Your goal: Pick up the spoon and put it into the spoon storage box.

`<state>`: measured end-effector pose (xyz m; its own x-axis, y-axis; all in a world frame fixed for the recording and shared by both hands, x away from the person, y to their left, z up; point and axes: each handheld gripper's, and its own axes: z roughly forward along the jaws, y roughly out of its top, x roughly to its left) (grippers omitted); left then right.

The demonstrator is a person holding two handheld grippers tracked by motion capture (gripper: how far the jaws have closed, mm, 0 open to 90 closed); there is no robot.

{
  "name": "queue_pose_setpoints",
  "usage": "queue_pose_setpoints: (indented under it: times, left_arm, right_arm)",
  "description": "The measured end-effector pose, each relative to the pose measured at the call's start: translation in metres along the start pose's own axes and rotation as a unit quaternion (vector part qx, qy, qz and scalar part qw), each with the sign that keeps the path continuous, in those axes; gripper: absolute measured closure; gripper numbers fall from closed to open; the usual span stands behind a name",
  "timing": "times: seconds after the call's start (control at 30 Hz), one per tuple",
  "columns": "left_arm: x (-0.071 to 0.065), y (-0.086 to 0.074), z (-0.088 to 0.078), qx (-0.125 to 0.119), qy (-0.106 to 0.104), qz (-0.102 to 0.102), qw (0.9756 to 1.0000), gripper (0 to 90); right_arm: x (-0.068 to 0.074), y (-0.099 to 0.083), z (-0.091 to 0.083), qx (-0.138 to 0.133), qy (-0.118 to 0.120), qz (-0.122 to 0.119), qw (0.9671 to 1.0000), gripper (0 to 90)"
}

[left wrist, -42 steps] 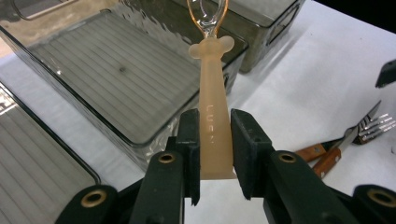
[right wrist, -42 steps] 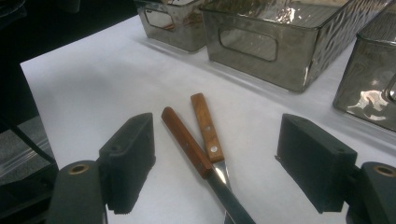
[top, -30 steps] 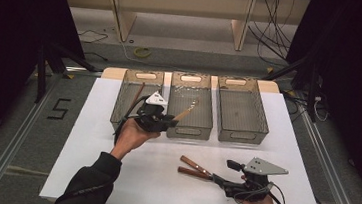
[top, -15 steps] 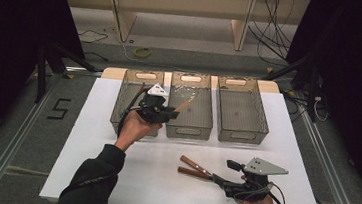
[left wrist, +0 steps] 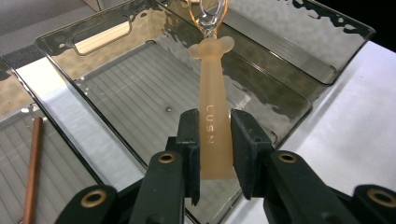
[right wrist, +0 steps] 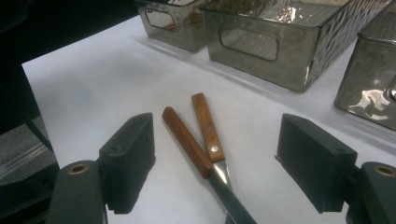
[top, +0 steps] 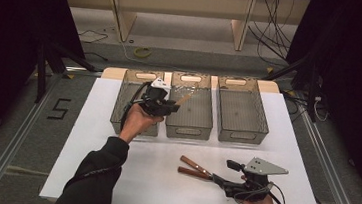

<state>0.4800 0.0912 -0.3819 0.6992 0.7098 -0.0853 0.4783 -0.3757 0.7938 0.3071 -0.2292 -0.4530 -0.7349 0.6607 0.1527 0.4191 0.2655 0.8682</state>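
Observation:
My left gripper [top: 168, 105] is shut on the pale beige handle of a utensil [left wrist: 212, 88] marked LUSN. A copper wire loop runs from the handle's far end out of the top of the left gripper view. The utensil [top: 184, 100] hangs above the middle grey bin [top: 188, 131]. In the left gripper view the black pads [left wrist: 190, 135] press on both sides of the handle. My right gripper [top: 221, 180] rests on the white table near the front right, open. Two wooden-handled knives [right wrist: 198, 135] lie crossed between and just beyond its wide-set jaws; the knives [top: 194, 167] touch neither pad.
Three smoked-plastic bins stand in a row at the back of the white table [top: 91, 174]: left bin [top: 122, 111], middle, right bin [top: 240, 133]. A copper rod [left wrist: 32, 163] lies in the left bin. Metal rails run along both table sides.
My left hand has carried the utensil a little farther from the person, from the near rim of the bins to over the middle bin. The right gripper and knives have stayed put.

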Motion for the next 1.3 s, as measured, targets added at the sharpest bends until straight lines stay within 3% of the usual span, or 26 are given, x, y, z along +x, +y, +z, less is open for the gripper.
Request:
queue_pose_setpoints:
  times: [0.37, 1.3]
  left_arm:
    - [0.004, 0.009, 0.016, 0.007, 0.006, -0.01, 0.9999, 73.4]
    - [0.016, 0.003, 0.045, 0.034, 0.021, -0.044, 0.9982, 73.3]
  right_arm:
    - [0.0, 0.0, 0.0, 0.0, 0.001, 0.0, 1.0, 28.3]
    - [-0.001, 0.0, 0.0, 0.0, 0.003, 0.002, 1.0, 28.3]
